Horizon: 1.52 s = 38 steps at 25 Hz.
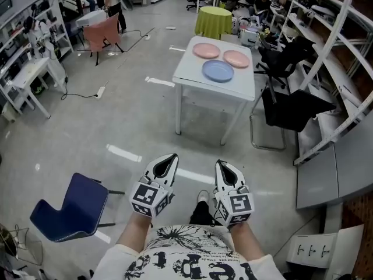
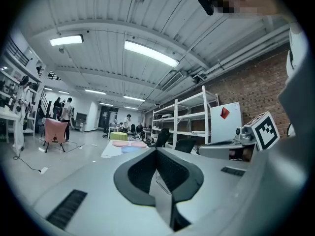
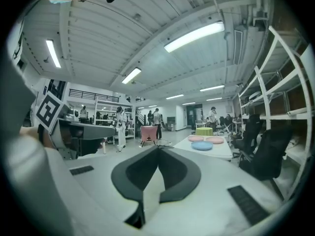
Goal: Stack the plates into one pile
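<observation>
Three plates lie apart on a white table (image 1: 192, 74) well ahead of me: a pink plate (image 1: 206, 51) at the back left, a second pink plate (image 1: 236, 58) at the back right, and a blue plate (image 1: 218, 70) nearer the front. My left gripper (image 1: 171, 157) and right gripper (image 1: 222, 163) are held close to my body, side by side, far short of the table, both shut and empty. In the right gripper view the blue plate (image 3: 202, 145) sits in front of the pink plates (image 3: 196, 138). The left gripper view shows the plates (image 2: 129, 144) small and distant.
A blue chair (image 1: 73, 207) stands at my lower left. Black chairs (image 1: 291, 108) stand right of the table, beside white shelving (image 1: 338, 69). A yellow-green covered round table (image 1: 213, 20) and a pink-draped chair (image 1: 102, 34) are farther back. People stand at the far end.
</observation>
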Each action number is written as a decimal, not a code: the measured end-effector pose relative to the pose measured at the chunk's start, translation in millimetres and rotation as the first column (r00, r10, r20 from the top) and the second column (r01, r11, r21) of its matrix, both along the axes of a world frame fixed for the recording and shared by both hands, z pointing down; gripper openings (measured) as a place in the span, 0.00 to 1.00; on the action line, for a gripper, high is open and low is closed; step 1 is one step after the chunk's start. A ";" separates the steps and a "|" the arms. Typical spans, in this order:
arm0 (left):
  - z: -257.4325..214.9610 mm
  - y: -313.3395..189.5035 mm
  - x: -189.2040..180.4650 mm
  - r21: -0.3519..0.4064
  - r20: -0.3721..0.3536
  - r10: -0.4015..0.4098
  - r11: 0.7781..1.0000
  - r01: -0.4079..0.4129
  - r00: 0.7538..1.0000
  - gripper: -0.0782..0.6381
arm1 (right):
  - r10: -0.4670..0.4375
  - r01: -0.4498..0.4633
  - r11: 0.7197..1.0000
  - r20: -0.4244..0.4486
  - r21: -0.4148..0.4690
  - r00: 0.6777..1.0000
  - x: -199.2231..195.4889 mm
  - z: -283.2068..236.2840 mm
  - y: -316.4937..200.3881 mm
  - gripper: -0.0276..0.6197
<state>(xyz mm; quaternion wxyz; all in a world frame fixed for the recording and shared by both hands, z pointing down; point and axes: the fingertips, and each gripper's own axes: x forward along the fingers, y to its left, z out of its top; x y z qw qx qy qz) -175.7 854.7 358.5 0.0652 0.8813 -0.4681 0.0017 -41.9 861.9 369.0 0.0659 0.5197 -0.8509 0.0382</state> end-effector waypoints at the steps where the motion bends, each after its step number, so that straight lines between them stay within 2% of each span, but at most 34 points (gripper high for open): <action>1: 0.7 -15.6 6.4 0.000 0.001 -0.008 1.000 0.008 1.000 0.12 | -0.008 0.008 1.000 0.001 0.000 1.000 6.5 0.0 -17.2 0.05; 10: -7.0 -174.9 79.8 0.003 0.003 -0.058 0.998 0.058 0.998 0.12 | -0.074 0.074 0.997 0.008 0.007 0.997 80.5 -11.9 -185.9 0.05; 16: -7.4 -260.6 115.0 0.006 -0.010 -0.084 0.996 0.084 0.996 0.12 | -0.093 0.093 0.996 -0.010 0.005 0.996 118.3 -11.4 -270.1 0.05; 23: 9.9 -324.9 131.5 -0.012 0.031 -0.082 0.996 0.083 0.996 0.12 | -0.102 0.102 0.995 -0.042 0.001 0.994 133.1 5.1 -335.4 0.05; 28: 30.7 -385.9 138.7 -0.053 0.030 -0.060 0.997 0.062 0.998 0.12 | -0.097 0.097 0.995 -0.028 -0.013 0.995 139.3 19.1 -389.4 0.05; 33: 46.6 -468.0 146.7 -0.052 0.026 -0.008 0.999 0.009 1.000 0.12 | -0.076 0.076 0.997 -0.035 -0.019 0.996 140.2 34.1 -462.8 0.05; 38: 49.0 -569.0 141.0 -0.074 0.023 0.061 0.995 -0.059 0.998 0.12 | -0.014 0.012 0.999 -0.039 -0.051 0.999 133.8 34.7 -558.4 0.05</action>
